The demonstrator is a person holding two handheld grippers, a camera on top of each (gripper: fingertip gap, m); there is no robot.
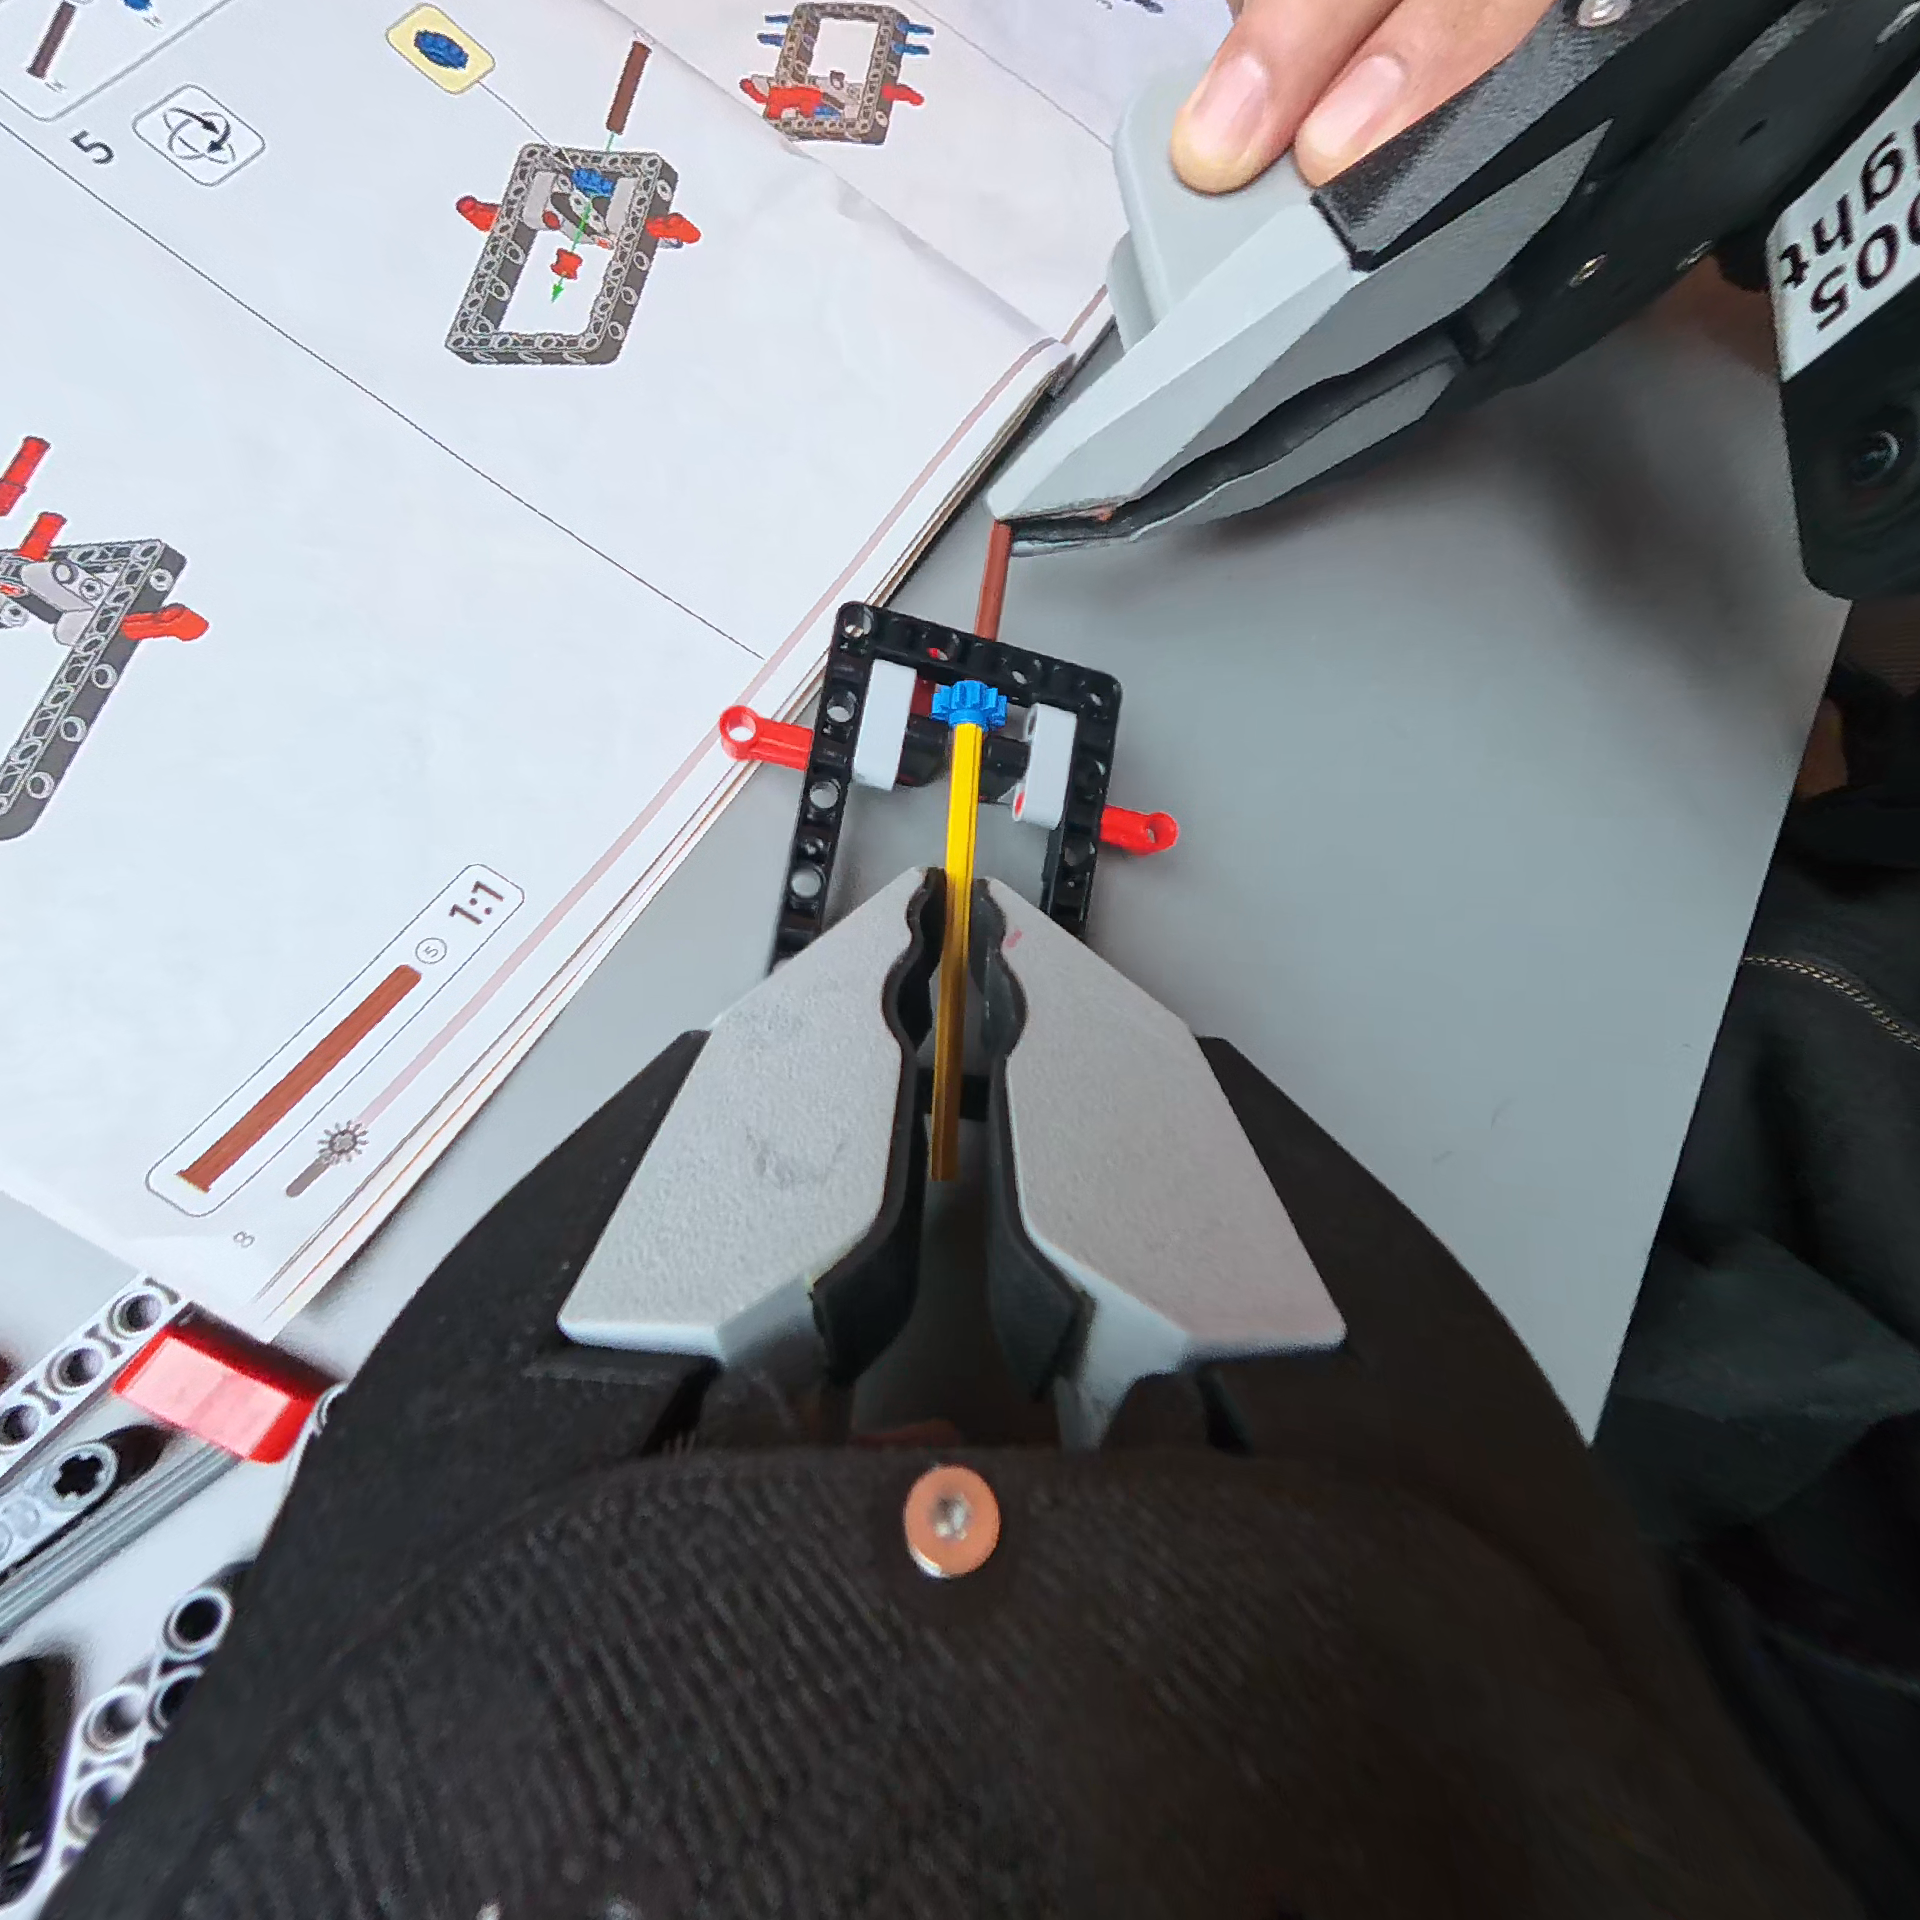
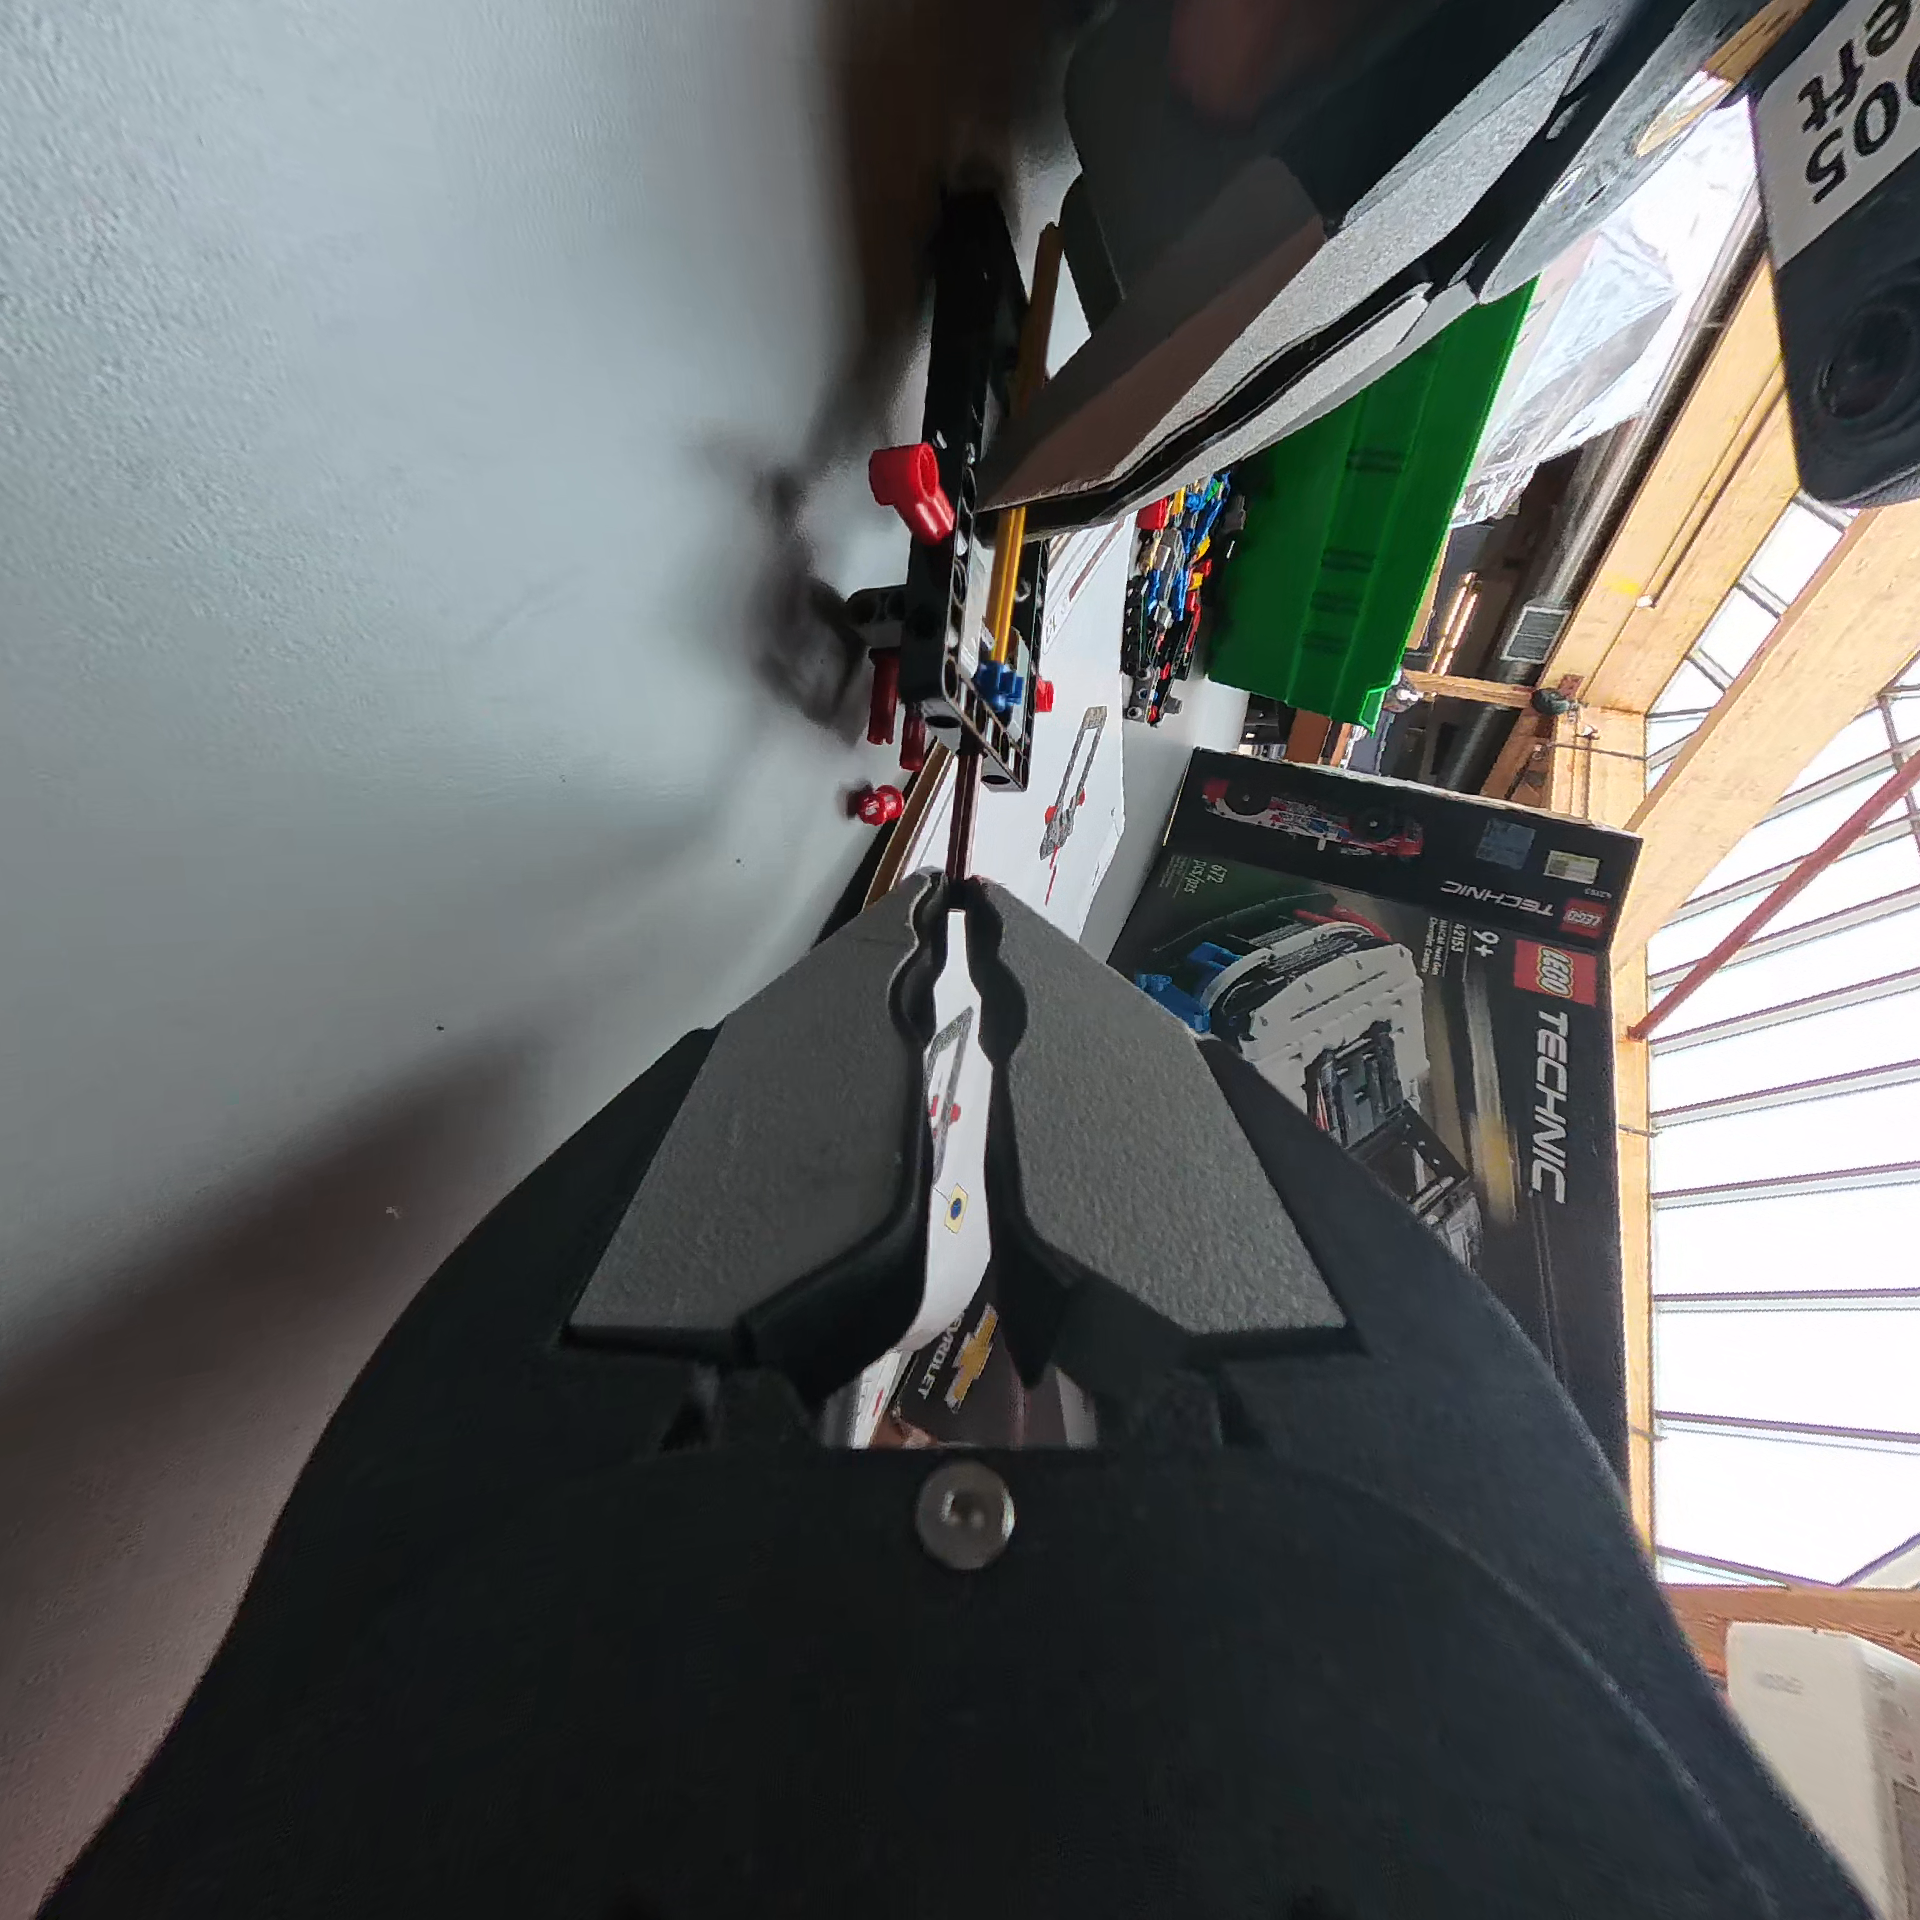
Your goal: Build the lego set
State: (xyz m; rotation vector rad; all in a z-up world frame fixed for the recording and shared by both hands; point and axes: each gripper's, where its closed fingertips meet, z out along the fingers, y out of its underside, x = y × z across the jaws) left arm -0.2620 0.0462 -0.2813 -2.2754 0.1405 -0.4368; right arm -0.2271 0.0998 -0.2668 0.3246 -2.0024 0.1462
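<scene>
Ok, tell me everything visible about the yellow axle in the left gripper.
The yellow axle is a thin, straight plastic rod, glossy. The left gripper is shut on its rear half. Its front end meets the blue gear inside the black frame, pointing toward the brown axle that the right gripper holds.

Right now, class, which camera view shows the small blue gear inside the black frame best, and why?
The left wrist view: the blue gear sits sharp and unobstructed inside the black frame, at the tip of the yellow axle. In the right wrist view the gear is small and seen edge-on against the tilted frame, with its teeth hard to make out.
</scene>
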